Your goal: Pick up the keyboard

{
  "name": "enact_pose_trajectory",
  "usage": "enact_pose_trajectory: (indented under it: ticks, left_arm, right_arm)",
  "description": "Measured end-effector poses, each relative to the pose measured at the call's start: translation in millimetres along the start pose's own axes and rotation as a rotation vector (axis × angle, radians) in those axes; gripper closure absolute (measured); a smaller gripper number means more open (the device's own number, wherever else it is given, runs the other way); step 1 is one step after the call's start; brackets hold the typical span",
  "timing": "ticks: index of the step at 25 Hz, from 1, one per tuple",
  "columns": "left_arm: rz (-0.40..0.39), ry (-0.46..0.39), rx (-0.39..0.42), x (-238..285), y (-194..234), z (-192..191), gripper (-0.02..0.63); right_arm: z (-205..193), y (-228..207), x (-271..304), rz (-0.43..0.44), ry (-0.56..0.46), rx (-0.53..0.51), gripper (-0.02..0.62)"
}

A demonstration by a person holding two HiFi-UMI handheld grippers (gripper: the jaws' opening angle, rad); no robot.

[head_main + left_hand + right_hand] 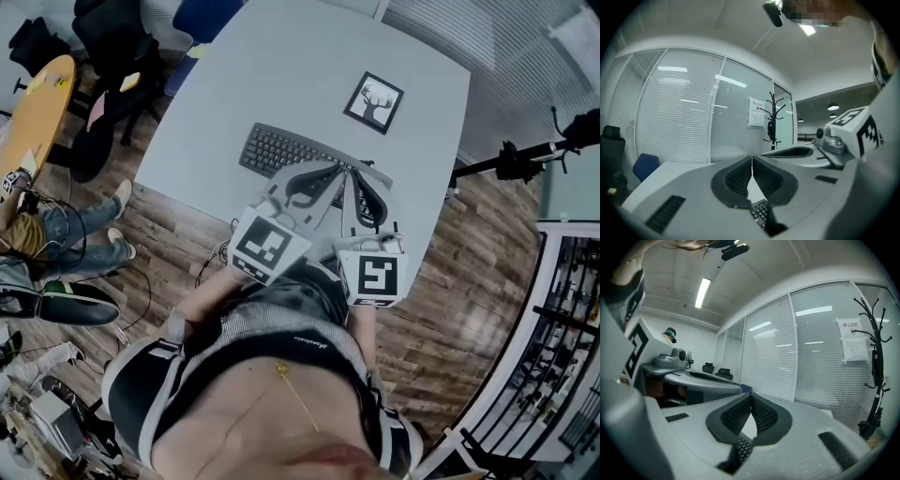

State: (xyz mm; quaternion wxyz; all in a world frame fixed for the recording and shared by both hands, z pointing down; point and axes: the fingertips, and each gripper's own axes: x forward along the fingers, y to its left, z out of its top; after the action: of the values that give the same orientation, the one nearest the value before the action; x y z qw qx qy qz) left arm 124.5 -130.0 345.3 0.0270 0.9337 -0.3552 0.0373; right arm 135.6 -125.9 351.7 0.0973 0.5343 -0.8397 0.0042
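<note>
A dark keyboard (277, 150) lies on the pale grey table (309, 56), near its front edge. My left gripper (330, 167) and right gripper (354, 169) hover side by side over the keyboard's right half, both pointing roughly level with jaws shut and nothing between them. In the left gripper view the shut jaws (752, 165) meet at the tips, and a few keys of the keyboard (760, 212) show below them. The right gripper view shows the same: jaws (751, 401) closed, keyboard keys (743, 447) beneath.
A framed deer picture (373, 101) lies on the table behind the keyboard. Office chairs (122, 37) stand at the table's left, and a seated person's legs (80, 234) are on the wooden floor. A coat rack (874, 376) stands by the blinds.
</note>
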Motion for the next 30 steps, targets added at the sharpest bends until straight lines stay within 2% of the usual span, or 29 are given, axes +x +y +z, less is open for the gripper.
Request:
enact_pose_trajectory:
  ticks: [9, 17, 30]
  left_arm:
    - [-0.06, 0.0, 0.004, 7, 3, 3, 0.598]
    - [-0.094, 0.007, 0.021, 8, 27, 5, 0.598]
    - [-0.121, 0.013, 0.004, 8, 46, 2, 0.598]
  right_arm:
    - [0, -6, 6, -0.061, 0.01, 0.021, 0.591]
    - [6, -6, 24, -0.119, 0.01, 0.01, 0.591]
    - [4, 3, 44, -0.132, 0.023, 0.01, 0.591]
